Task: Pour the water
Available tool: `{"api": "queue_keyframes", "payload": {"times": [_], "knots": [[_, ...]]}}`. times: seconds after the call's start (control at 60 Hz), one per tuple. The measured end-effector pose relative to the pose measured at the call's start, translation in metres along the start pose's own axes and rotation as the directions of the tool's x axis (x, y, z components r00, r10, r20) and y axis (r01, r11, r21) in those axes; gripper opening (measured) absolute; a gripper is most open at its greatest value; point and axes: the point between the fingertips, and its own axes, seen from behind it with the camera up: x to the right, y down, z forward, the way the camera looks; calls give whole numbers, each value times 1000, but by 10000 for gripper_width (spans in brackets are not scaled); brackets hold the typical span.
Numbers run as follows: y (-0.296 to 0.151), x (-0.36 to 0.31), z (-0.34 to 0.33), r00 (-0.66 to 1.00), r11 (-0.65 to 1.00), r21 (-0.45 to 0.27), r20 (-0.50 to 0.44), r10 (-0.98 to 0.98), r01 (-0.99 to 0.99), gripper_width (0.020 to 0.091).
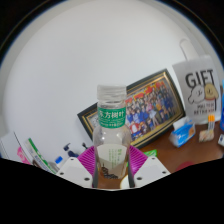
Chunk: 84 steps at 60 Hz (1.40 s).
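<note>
Gripper (111, 176) has the water bottle (112, 135) upright between its fingers (82, 166); the pink pads sit against the bottle's lower body on both sides, so the fingers are pinching it. Contact looks flush left and right, no visible gap at either pad.

Bottle: clear plastic, white cap (111, 93) on, green-and-white label (112, 117) around the upper body. Neck and cap stand well above the fingers. Lower part of the bottle is hidden behind the gripper body, so the base and whether it touches the bench cannot be seen.

Edges/clearance:
- Directly behind the bottle: framed group photo (140, 112), tilted, leaning back against the white wall (90, 50). Its lower edge sits on the wooden bench (190, 160). The bottle overlaps the frame's left half in view; actual gap between them not readable.
- Beyond the fingers to the right: white gift bag (197, 88) printed "GIFT", upright, just beside the frame's right edge. Small blue-and-white box (182, 132) in front of the bag, on the bench.
- Left of the fingers: cluttered strip of small items (35, 155), green and white, too small to identify.
- Open bench surface shows to the right of the fingers, between them and the small box. 
- Above the bottle cap: plain wall only.
</note>
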Motion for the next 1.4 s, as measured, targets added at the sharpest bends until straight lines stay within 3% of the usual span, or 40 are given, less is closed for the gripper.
{"api": "queue_keyframes", "payload": {"times": [0.15,0.283,0.617,0.7,0.85,0.95,1.0,1.033,1.05,1.1,1.15,1.4], "knots": [[-9,97,-15,948,960,-18,-151,-278,279,412],[11,175,-16,902,936,-87,-247,-353,342,412],[76,249,-12,874,894,-212,-211,-437,396,424],[76,247,-13,869,890,-175,-204,-451,421,424],[75,248,-12,873,894,-155,-200,-445,420,493],[77,249,-12,868,888,-184,-202,-454,421,551],[85,254,-15,864,881,-232,-208,-458,411,676],[90,256,-18,864,879,-263,-215,-456,399,843],[92,257,-20,864,878,-274,-218,-454,392,870],[95,257,-27,865,879,-301,-235,-443,369,828],[94,256,-36,863,883,-314,-261,-433,348,864],[73,200,-104,839,867,-343,-284,-463,363,855]]}}
